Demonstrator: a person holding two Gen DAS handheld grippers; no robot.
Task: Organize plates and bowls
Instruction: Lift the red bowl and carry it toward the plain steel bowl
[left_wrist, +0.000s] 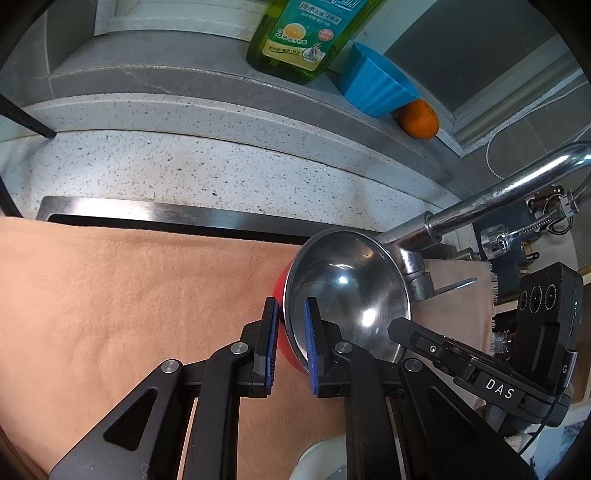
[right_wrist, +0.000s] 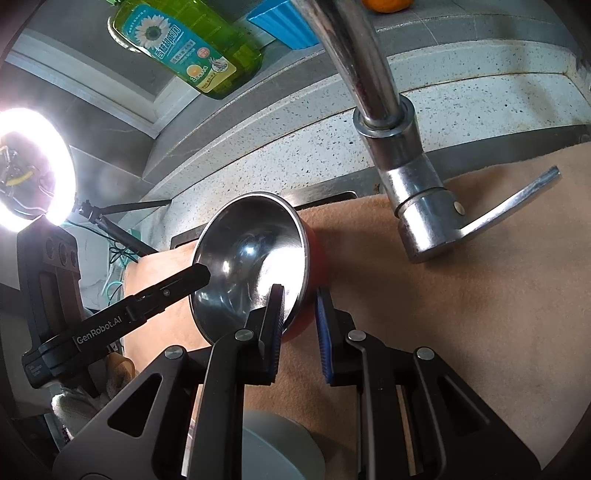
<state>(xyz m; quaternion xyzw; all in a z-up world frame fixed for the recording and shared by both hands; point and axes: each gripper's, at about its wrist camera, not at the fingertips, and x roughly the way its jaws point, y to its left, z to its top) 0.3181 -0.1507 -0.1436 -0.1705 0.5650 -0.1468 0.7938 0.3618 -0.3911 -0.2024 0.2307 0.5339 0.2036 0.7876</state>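
Bowl of polished steel with a red outer wall (left_wrist: 347, 295) tilts above the fuzzy peach cloth (left_wrist: 129, 295); left gripper (left_wrist: 290, 343) and right gripper (right_wrist: 300, 328) each straddle its thin rim, blue ribbed pads slightly apart. Curved chrome faucet (right_wrist: 373, 85) stands right.

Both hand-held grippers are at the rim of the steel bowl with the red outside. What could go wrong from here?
1. Each hand-held gripper, left and right, straddles only the thin rim of the steel bowl, which is tilted; the smooth metal may slip or twist.
2. The faucet stands close beside the bowl, so lifting may knock the bowl against it.
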